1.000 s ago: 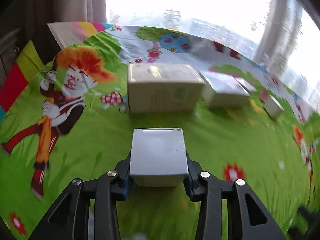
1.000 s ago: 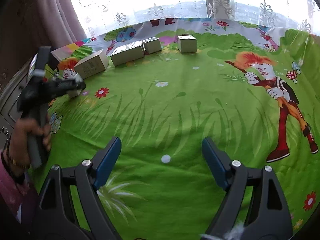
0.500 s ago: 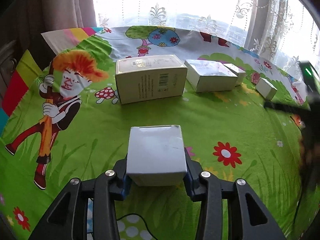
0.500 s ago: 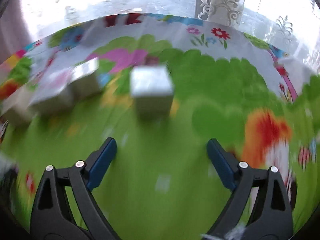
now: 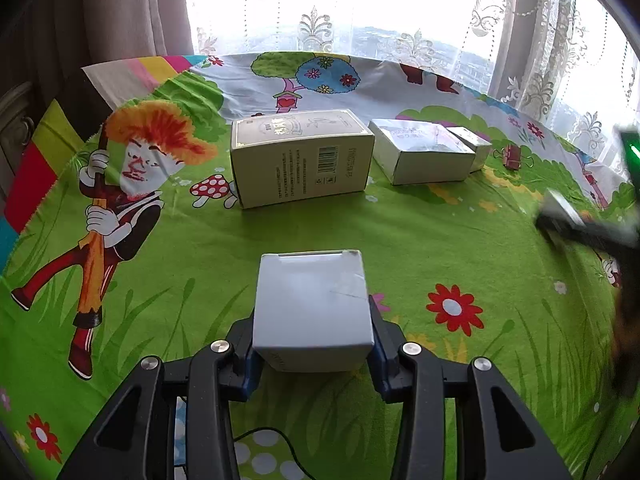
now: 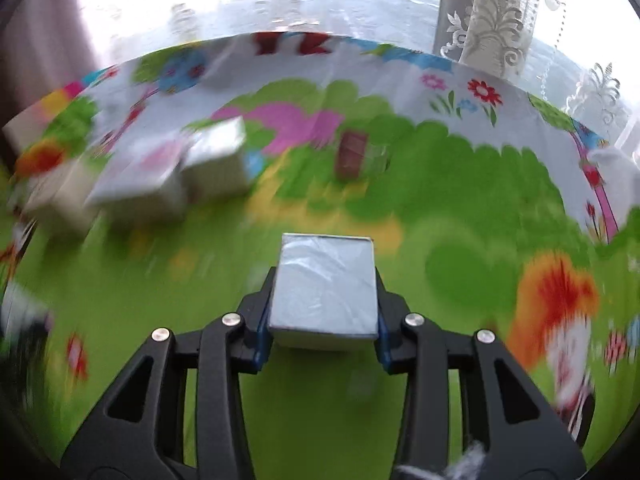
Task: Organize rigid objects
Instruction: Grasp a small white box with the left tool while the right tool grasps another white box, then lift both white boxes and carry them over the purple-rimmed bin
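The left claw (image 5: 312,356) is gripping a plain white carton (image 5: 313,312) above the cartoon-printed cloth (image 5: 420,236) covering the worktop. Beyond it, a barcoded cream box (image 5: 302,162) is lying beside a silvery box (image 5: 424,156). The right claw (image 6: 322,332), having just been closing, is clamping a foil-wrapped box (image 6: 325,288) near that silvery box. A brown binder clip (image 6: 352,154) is sitting farther back.
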`<state>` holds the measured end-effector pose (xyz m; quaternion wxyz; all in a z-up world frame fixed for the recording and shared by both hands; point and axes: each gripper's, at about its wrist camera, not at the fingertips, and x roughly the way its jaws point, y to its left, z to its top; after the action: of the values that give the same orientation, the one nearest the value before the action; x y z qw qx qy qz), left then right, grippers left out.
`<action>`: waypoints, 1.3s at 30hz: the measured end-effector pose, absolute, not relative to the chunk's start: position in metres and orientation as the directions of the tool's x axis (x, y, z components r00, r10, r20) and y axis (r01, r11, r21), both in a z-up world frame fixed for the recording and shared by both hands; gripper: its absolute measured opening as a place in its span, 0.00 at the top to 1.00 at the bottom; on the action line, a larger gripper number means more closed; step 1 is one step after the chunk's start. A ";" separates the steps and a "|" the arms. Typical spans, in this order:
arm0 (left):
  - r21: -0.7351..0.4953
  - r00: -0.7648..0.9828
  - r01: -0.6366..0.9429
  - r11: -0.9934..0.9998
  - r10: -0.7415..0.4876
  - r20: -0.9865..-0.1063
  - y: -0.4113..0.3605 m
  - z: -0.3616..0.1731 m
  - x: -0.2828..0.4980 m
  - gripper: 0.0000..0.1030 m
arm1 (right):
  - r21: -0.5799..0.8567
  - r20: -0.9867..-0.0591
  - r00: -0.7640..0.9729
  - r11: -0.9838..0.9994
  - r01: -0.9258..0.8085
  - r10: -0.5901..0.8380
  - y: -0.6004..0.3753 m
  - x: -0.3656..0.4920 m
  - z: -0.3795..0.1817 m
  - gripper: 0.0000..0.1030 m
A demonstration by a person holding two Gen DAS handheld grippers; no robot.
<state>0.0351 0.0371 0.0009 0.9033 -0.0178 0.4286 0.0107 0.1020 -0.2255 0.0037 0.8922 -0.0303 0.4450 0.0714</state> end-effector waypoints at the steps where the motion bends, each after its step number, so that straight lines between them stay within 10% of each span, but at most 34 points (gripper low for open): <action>1: -0.024 0.632 -0.034 0.999 0.003 -0.775 0.037 0.001 0.036 0.59 | 0.008 -0.797 0.594 0.986 -0.169 0.108 -0.226 0.085 0.003 0.57; 11: -0.023 0.631 -0.033 0.999 0.003 -0.775 0.037 0.001 0.035 0.58 | -0.060 -0.791 0.607 0.979 -0.197 0.074 -0.258 -0.077 0.009 0.57; 29: -0.001 0.634 -0.042 0.999 0.026 -0.773 0.032 0.002 0.024 0.59 | 0.007 -0.756 0.648 0.992 -0.129 0.090 -0.282 -0.091 0.005 0.56; 39: -0.070 0.640 0.206 0.976 -0.189 -0.745 -0.060 0.019 -0.071 0.59 | 0.078 -0.670 0.739 0.997 -0.022 0.069 -0.307 -0.108 0.017 0.57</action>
<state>-0.0715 -0.0604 0.0189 0.9054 0.0107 0.4102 -0.1092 -0.1078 -0.3068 0.0172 0.9319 0.0325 0.3605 0.0243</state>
